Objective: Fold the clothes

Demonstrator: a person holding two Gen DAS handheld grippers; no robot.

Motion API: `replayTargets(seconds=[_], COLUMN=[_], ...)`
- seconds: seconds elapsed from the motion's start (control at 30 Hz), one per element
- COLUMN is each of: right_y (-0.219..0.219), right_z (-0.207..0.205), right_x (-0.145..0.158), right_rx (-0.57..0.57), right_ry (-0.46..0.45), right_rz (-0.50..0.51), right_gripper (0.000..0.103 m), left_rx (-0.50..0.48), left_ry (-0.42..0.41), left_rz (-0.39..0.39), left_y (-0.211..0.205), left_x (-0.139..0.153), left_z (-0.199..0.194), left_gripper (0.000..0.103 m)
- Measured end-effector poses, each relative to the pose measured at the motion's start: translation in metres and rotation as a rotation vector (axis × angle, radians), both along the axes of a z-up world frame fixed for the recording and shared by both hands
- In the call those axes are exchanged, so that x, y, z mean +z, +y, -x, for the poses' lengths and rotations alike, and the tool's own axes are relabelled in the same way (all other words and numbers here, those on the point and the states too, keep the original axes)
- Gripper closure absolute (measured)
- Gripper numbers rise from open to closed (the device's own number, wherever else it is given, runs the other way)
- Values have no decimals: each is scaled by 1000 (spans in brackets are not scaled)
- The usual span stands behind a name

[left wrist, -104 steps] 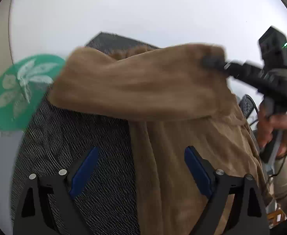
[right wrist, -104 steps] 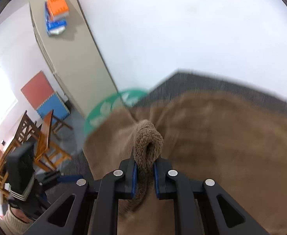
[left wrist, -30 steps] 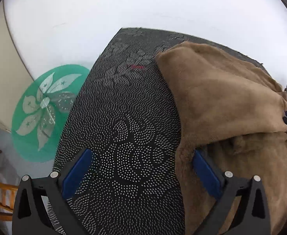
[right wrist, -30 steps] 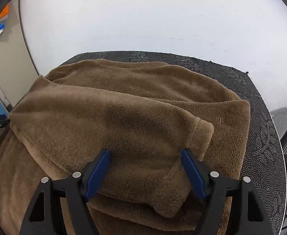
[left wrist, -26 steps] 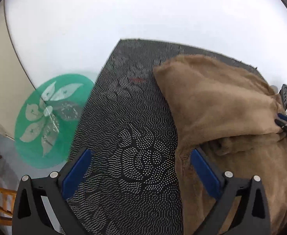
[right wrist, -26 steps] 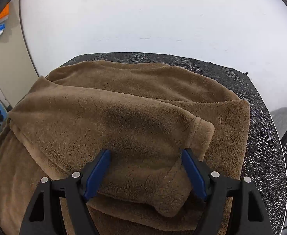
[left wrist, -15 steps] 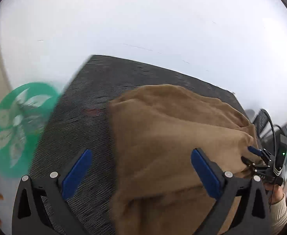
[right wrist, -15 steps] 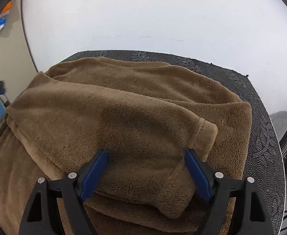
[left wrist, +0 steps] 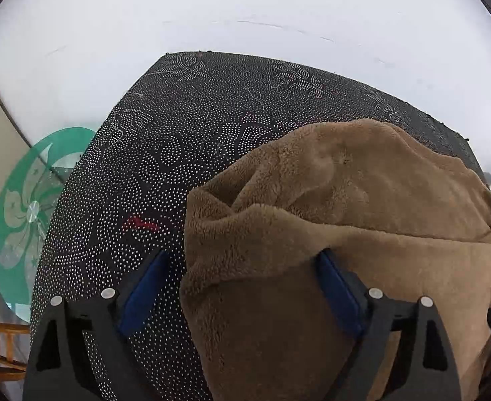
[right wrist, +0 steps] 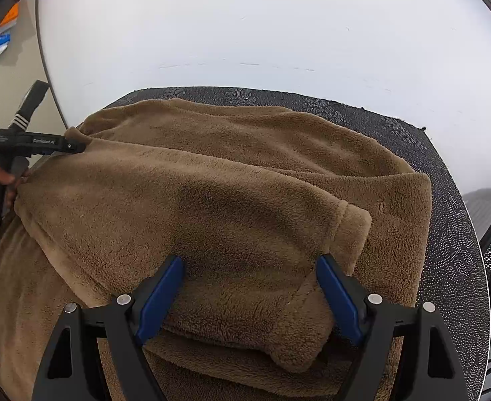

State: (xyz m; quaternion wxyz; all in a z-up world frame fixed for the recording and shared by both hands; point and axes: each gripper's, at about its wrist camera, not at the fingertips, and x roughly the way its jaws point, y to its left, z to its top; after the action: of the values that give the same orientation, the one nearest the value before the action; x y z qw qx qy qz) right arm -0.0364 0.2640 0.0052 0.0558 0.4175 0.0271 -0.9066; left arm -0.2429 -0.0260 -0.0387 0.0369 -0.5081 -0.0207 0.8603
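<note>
A: Right claw (right wrist: 249, 287)?
B: Released, jaws spread over the folded-in sleeve (right wrist: 279, 267), pads clear of it.
A: Left claw (left wrist: 242, 280)?
B: Jaws closing, the left edge of the brown fleece top (left wrist: 329, 234) between them, not pinched yet. Counts as released.
A: Where's the garment?
B: Flat on the black dotted desk (left wrist: 178, 140), partly hanging off the near edge.
A: Step?
B: Looks like sleeves are in, side fold starting. Next: clamp that edge, lift it across.
A: Far background?
B: Green glass round (left wrist: 24, 207), white wall.
</note>
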Motion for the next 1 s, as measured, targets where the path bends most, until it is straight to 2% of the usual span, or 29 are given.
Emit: replayTargets(seconds=[0.1,0.23,0.37,0.43,0.53,0.67,0.8,0.87,0.93,1.0], right_y=[1,1,1,1,1,2,4,9,25,53], right_z=[0,-1,-1,-1,-1,-2,-2,-3,-6,-15], right_x=[0,1,1,1,1,1,1,2,9,24], right_rx=[0,-1,-2,-1,-1,0,3,8,2,-74], right_ry=[0,-1,-1,-1,-1,-1,-1,2,-1,-4], right_rz=[3,2,1,1,2,7,15,50,149,258], right_gripper=[19,19,19,19,19,19,19,18,18,18], left_rx=[-5,9,-101,-165,-196,-166,-154,-139,-146,-161], left_ry=[10,57,107,94,38,45,50,31,45,72], left_rz=[26,-3,-42,-47,0,-34,3,-5,3,18], left_y=[6,3,12,21,25,15,21,20,21,23], left_x=[2,26,48,46,26,8,10,12,22,35], left_z=[-5,-25,-62,-80,-98,-107,-108,-106,-114,-127], left_gripper=[11,10,10,10,10,8,5,5,5,5])
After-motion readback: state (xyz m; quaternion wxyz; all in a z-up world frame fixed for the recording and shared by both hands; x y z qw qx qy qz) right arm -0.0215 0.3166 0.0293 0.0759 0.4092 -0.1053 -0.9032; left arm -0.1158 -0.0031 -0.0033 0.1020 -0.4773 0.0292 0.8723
